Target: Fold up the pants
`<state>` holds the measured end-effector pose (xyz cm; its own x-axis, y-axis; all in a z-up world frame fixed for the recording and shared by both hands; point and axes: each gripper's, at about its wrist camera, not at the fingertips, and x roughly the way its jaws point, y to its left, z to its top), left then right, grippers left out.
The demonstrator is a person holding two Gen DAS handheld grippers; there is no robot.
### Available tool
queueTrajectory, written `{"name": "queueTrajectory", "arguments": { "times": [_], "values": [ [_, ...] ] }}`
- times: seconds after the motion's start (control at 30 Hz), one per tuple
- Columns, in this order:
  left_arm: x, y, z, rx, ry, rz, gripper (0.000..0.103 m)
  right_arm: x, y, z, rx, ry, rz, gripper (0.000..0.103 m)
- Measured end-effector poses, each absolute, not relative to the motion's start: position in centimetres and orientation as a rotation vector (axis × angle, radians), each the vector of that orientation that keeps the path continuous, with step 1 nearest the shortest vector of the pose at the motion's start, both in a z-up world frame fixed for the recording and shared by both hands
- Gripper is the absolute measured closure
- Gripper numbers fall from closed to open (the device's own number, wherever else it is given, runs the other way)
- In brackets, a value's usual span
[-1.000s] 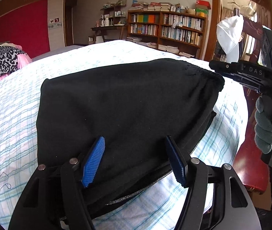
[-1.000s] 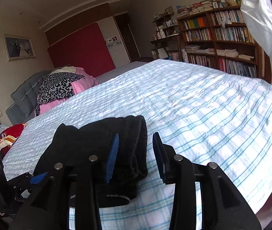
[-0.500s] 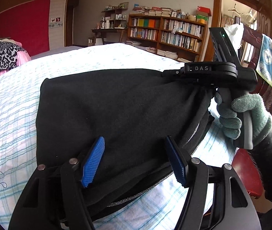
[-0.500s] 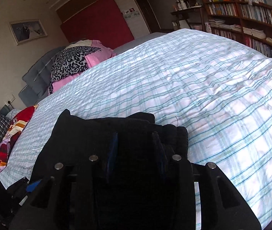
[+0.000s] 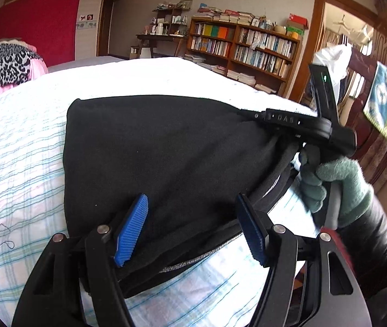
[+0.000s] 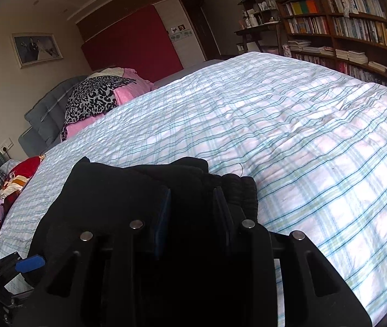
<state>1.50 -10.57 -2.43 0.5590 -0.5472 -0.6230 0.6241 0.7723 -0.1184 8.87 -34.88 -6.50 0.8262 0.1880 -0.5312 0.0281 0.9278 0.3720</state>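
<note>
The black pants (image 5: pixel 166 163) lay in a folded stack near the foot edge of the bed, on the plaid bedspread (image 6: pixel 302 136), with the ribbed waistband bunched at the stack's right end and a thin grey-trimmed edge of a lower layer peeking out along the near side. We had our right gripper (image 6: pixel 192 212) pushed in at that waistband end; its fingers sat narrow with dark cloth between them, so we judged them clamped on the pants, though everything there was black on black and we could not tell how many layers they had caught. Our left gripper (image 5: pixel 193 226) hovered at the near edge with its blue pads (image 5: pixel 132 229) spread wide, one over the cloth and one just beside the trim, gripping nothing. The risk, as we saw it, came from that imbalance: if the right side lifted or dragged while the left side had no hold, the top layers could slide off the lower ones and the stack would skew or open. A pinch that took only the upper layers would peel the fold apart; one that also took bedspread would pull the cover up with it. The stack also sat close to the mattress edge, so a tug toward us might tip it off. The leopard-print bedding (image 6: pixel 95 98) and the bookshelf (image 5: pixel 242 49) stood well clear.
</note>
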Motion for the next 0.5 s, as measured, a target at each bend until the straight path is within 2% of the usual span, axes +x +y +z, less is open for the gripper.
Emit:
{"name": "queueTrajectory", "arguments": {
  "times": [0.1,0.5],
  "values": [
    [1.2,-11.1,-3.4,0.192,0.667,-0.675,0.037,8.3,-34.3,-6.8,0.336,0.576,0.067,0.070],
    [0.2,-7.5,-2.6,0.078,0.639,-0.674,0.037,8.3,-34.7,-7.2,0.354,0.567,0.075,0.070]
  ]
}}
